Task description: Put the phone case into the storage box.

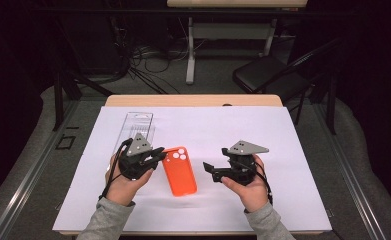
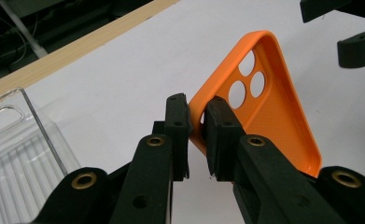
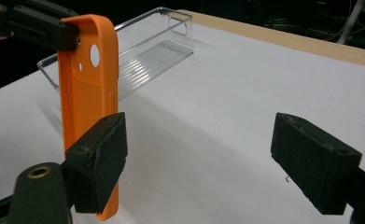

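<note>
On the table [image 1: 293, 150], one orange case [image 1: 180, 171].

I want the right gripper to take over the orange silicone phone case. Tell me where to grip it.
Grip the free bottom end of the orange silicone phone case, probably across its thin long edges, coming in from the right. The left gripper pinches the camera-hole corner, and the open right gripper already faces the lower end.
</note>
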The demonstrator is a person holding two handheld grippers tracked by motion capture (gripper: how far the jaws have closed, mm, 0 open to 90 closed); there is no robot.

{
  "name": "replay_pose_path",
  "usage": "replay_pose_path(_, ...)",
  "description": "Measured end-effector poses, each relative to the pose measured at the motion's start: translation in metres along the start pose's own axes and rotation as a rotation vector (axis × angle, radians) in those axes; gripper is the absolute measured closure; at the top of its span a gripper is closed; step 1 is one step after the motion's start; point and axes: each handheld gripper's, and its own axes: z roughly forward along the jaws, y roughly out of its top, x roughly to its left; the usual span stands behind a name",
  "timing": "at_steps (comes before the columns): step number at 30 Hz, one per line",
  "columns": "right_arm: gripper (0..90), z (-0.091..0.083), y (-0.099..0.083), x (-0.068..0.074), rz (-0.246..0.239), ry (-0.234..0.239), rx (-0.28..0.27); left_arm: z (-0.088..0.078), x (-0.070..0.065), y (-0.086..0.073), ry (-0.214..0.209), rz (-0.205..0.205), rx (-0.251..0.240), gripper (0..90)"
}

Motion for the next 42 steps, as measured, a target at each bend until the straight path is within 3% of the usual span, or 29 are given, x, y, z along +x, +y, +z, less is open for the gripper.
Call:
replay_pose_path(4, 14.1, -0.004, -0.002, -0.003, -0.04, -0.032, 0.004, -0.002, 0.001, 0.001, -0.022, 0.01, -0.019, 80.3)
replay_pose_path(10, 0.0, -0.013, -0.012, -0.012, -0.042, -0.091, 0.014, -0.003, 0.004, -0.001, -0.021, 0.017, -0.014, 80.3)
replay_pose_path(13, 0.0, -0.017, -0.019, -0.017, -0.041, -0.118, 0.018, -0.003, 0.004, -0.001, -0.027, 0.017, -0.017, 80.3)
replay_pose_path(20, 0.0, -0.023, -0.038, -0.024, -0.03, -0.124, 0.04, -0.002, 0.005, 0.0, -0.019, 0.046, -0.026, 80.3)
replay_pose_path(29, 0.0, -0.032, -0.051, -0.034, -0.039, -0.152, 0.027, -0.001, 0.009, 0.0, -0.028, 0.047, -0.019, 80.3)
replay_pose_path(34, 0.0, -0.037, -0.057, -0.041, -0.022, -0.171, 0.033, 0.001, 0.012, 0.003, -0.025, 0.057, -0.043, 80.2)
replay_pose_path(42, 0.0, -0.038, -0.066, -0.046, 0.006, -0.176, 0.05, 0.005, 0.02, 0.007, -0.031, 0.06, -0.02, 80.1)
